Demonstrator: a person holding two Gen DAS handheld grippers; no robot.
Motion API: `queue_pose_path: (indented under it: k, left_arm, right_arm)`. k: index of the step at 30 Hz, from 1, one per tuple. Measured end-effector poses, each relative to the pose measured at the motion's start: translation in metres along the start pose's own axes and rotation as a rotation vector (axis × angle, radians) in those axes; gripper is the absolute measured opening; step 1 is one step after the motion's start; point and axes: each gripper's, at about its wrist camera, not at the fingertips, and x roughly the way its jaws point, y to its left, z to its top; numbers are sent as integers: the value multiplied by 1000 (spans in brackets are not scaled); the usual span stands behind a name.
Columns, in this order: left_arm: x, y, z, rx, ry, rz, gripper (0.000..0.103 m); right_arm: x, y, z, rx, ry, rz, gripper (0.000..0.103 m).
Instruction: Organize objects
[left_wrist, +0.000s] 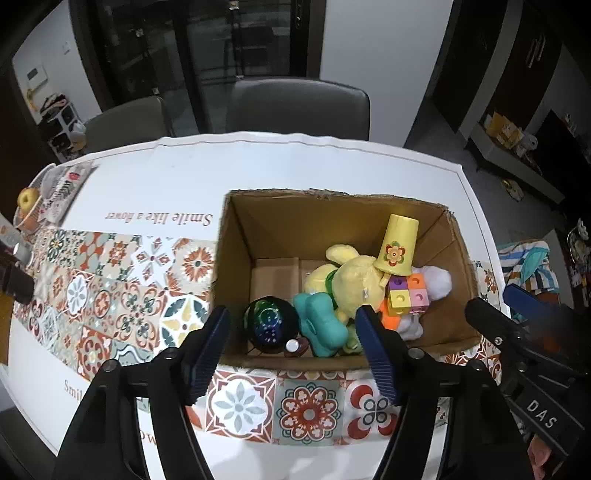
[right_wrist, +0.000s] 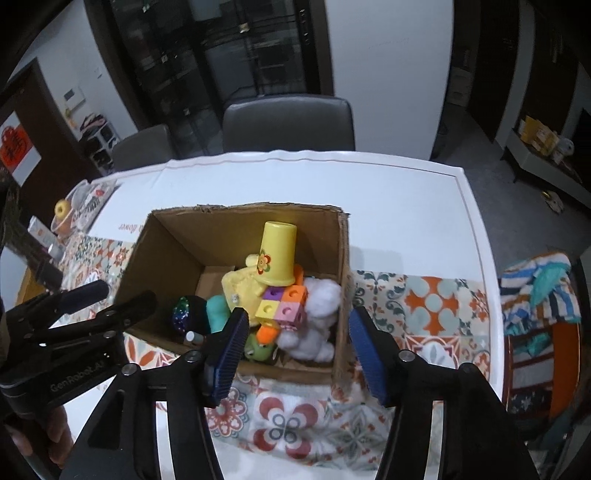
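Note:
An open cardboard box (left_wrist: 236, 258) (right_wrist: 147, 251) stands on the table, filled with toys. Inside lie a yellow plush (left_wrist: 351, 280) (right_wrist: 242, 286), an upturned yellow cup with a flower (left_wrist: 397, 245) (right_wrist: 279, 254), a block of coloured cubes (left_wrist: 406, 291) (right_wrist: 284, 301), a white plush (left_wrist: 437, 282) (right_wrist: 317, 317), a teal toy (left_wrist: 321, 325) (right_wrist: 216, 310) and a dark glittery ball (left_wrist: 269, 321) (right_wrist: 186, 312). My left gripper (left_wrist: 293, 332) hangs open over the box's near edge with nothing between its fingers. My right gripper (right_wrist: 297, 336) is open too, above the box's near right corner, and holds nothing.
The table (left_wrist: 155, 184) carries a patterned tile runner (left_wrist: 110, 295). A fruit bowl with a yellow apple (left_wrist: 27, 199) sits at the far left. Two grey chairs (left_wrist: 299, 107) stand behind the table. Striped cloth (right_wrist: 539, 291) lies on a chair at right.

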Motion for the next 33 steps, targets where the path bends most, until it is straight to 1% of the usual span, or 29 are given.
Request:
queue_pose_path:
  k: [2, 6, 8, 10, 17, 21, 28, 33]
  left_arm:
    - [-12, 2, -6, -4, -22, 7, 80]
    - [-34, 6, -21, -12, -59, 8, 87]
    - [-44, 6, -27, -10, -78, 13, 92]
    - [-54, 7, -34, -8, -92, 20, 95]
    - [-74, 8, -57, -5, -108, 21, 96]
    - [-84, 11, -69, -17, -118, 18, 96]
    - [-97, 12, -86, -8, -136, 22, 96]
    - [-105, 12, -97, -7, -147, 20, 97]
  right_arm:
    - [-10, -1, -4, 5, -11, -2, 65]
    - [-32, 1, -15, 7, -34, -6, 69]
    - [-40, 3, -21, -6, -39, -5, 70]
    - [-49, 5, -28, -19, -44, -8, 71]
    - [-73, 10, -51, -31, -55, -64, 72]
    - [-81, 12, -62, -45, -59, -68, 72]
    - [-95, 15, -78, -77, -86, -99, 72]
    - [-101, 16, -89, -93, -87, -102, 72]
